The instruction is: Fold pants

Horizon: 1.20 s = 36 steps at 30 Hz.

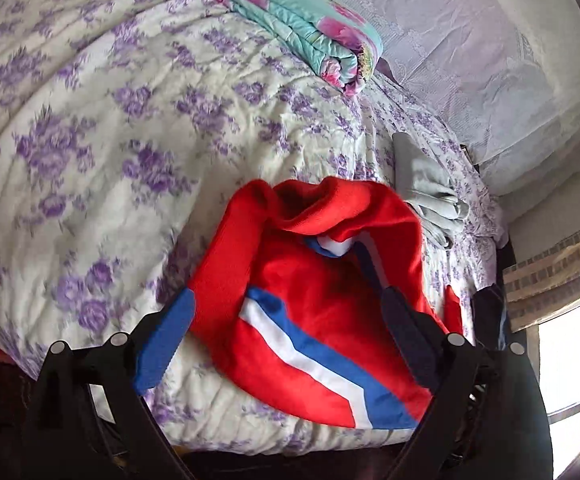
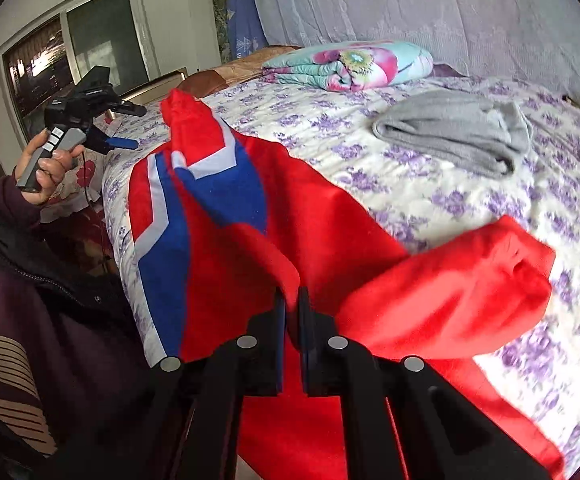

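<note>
The red pants (image 1: 314,292) with a blue and white stripe lie bunched near the front edge of the bed. In the left wrist view my left gripper (image 1: 290,312) is open above them, blue pads wide apart, holding nothing. In the right wrist view my right gripper (image 2: 292,312) is shut on a fold of the red pants (image 2: 330,208) and lifts it off the bed; a red leg end (image 2: 470,292) hangs to the right. The left gripper (image 2: 101,120) also shows there, held in a hand at the far left, apart from the cloth.
The bed (image 1: 109,140) has a white cover with purple flowers. A folded grey garment (image 2: 462,132) lies at the middle right. A folded turquoise floral quilt (image 2: 350,64) lies by the lace-covered pillows (image 2: 430,4). A window (image 2: 77,44) is on the far wall.
</note>
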Each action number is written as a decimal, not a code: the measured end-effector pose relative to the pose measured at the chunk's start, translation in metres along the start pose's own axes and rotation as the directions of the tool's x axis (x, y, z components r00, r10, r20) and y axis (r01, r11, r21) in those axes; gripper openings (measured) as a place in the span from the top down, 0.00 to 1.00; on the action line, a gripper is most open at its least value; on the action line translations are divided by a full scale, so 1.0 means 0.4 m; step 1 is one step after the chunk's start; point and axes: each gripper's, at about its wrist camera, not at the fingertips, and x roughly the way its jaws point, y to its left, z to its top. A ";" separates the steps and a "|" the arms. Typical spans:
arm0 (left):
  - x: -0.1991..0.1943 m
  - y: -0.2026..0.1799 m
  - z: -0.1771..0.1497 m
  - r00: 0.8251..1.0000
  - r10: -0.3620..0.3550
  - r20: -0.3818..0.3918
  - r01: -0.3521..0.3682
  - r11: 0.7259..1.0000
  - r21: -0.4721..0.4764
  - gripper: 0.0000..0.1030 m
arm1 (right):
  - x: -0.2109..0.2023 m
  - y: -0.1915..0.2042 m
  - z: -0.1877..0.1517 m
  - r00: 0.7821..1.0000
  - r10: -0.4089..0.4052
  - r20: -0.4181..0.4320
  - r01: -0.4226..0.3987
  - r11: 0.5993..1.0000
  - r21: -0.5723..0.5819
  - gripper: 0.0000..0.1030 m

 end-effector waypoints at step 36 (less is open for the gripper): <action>0.063 -0.079 -0.005 0.999 -0.041 -0.006 0.041 0.999 0.017 0.86 | -0.079 0.023 -0.029 0.984 0.056 0.169 -0.061 0.998 0.030 0.94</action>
